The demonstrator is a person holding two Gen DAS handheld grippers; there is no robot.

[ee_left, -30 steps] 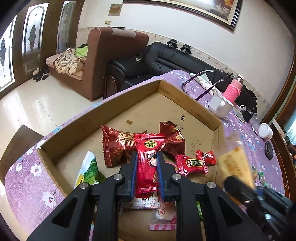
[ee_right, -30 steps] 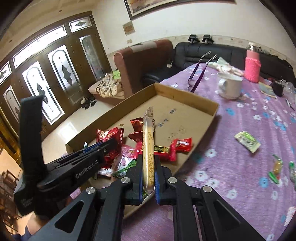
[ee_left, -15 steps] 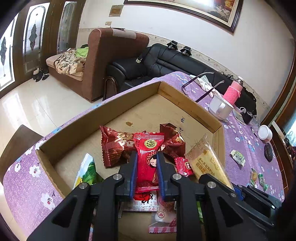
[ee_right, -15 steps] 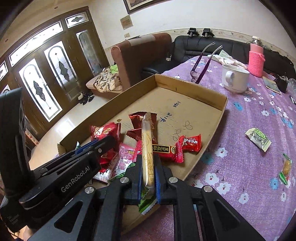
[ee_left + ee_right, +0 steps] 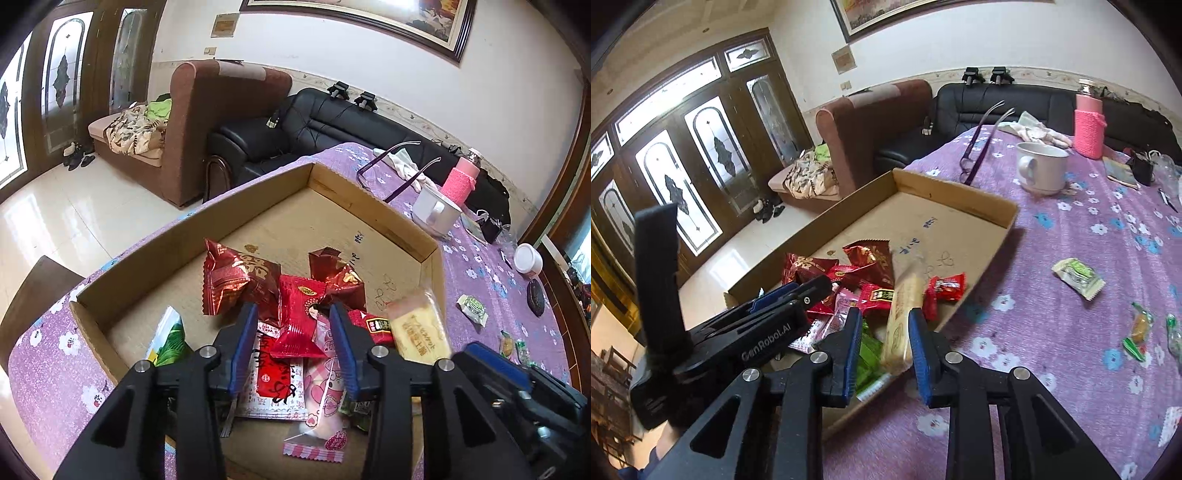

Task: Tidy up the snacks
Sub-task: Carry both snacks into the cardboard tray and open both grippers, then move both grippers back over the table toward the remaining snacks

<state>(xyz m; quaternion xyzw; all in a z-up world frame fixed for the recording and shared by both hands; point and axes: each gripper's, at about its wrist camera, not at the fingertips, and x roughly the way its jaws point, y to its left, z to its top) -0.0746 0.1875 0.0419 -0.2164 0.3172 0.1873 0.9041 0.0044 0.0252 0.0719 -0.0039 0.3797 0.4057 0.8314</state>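
A shallow cardboard tray (image 5: 258,184) on the purple flowered tablecloth holds a pile of wrapped snacks. My left gripper (image 5: 293,325) hovers over the pile with its jaws opening. A red packet with a cartoon girl (image 5: 299,321) lies loose on the pile between the fingers, and neither pad touches it. My right gripper (image 5: 885,328) is over the tray's (image 5: 953,188) near right corner, its jaws opening too. A long yellow cake bar (image 5: 903,314) tilts, blurred, between the fingers and is no longer pinched. The left wrist view shows that bar (image 5: 417,328) by the tray's right wall.
On the cloth right of the tray lie a green-and-white snack (image 5: 1076,277) and small candies (image 5: 1137,328). Behind the tray are a white mug (image 5: 1039,170), a pink-sleeved bottle (image 5: 1089,125) and purple glasses (image 5: 975,155). Sofas stand past the table's far edge.
Both grippers' jaws have spread apart. The red packet has dropped from the left pads onto the pile. The cake bar has slipped lower and tilted between the right fingers.
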